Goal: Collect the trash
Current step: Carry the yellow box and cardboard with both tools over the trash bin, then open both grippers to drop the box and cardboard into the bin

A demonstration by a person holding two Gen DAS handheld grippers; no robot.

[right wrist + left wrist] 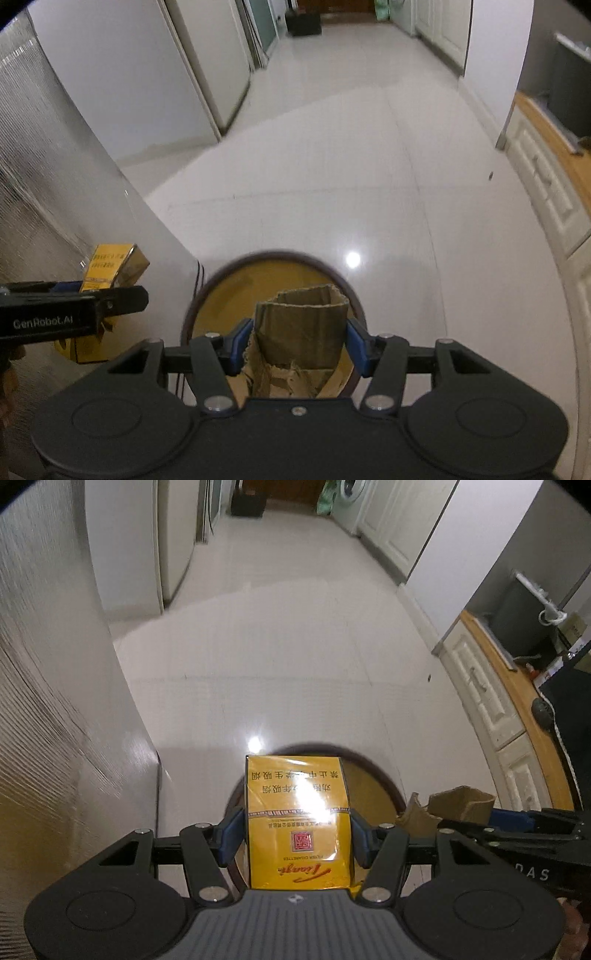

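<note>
- Far left: textured wall panel [48, 686] close beside the left gripper. A sideways swing could clip the pack on it.
- Left gripper [295, 836]: jaws clamped on a yellow cigarette pack [297, 812], blue pads on both long sides, pack upright and sticking well forward.
- Pack hangs over the left part of the round bin [373, 794]. The bin's near-left rim is hidden behind it, so I can't tell whether it clears that rim.
- Risk: glossy wrap on the pack. If it is let go while tilted, or too far left, it could hit the rim and skid onto the tile floor [280, 657].
- Right gripper [299, 343]: jaws gripping a torn piece of brown cardboard [301, 328], ragged lower edge loose.
- Cardboard sits over the middle of the bin opening in the right wrist view, better lined up than the pack.
- Risk: cardboard is soft and frayed, could snag on a pad when released, or shed scraps outside the bin.
- Risk: the two grippers are close together, side by side. They may knock each other when both release.
- Right: cabinet [480, 698] well apart, no issue.
</note>
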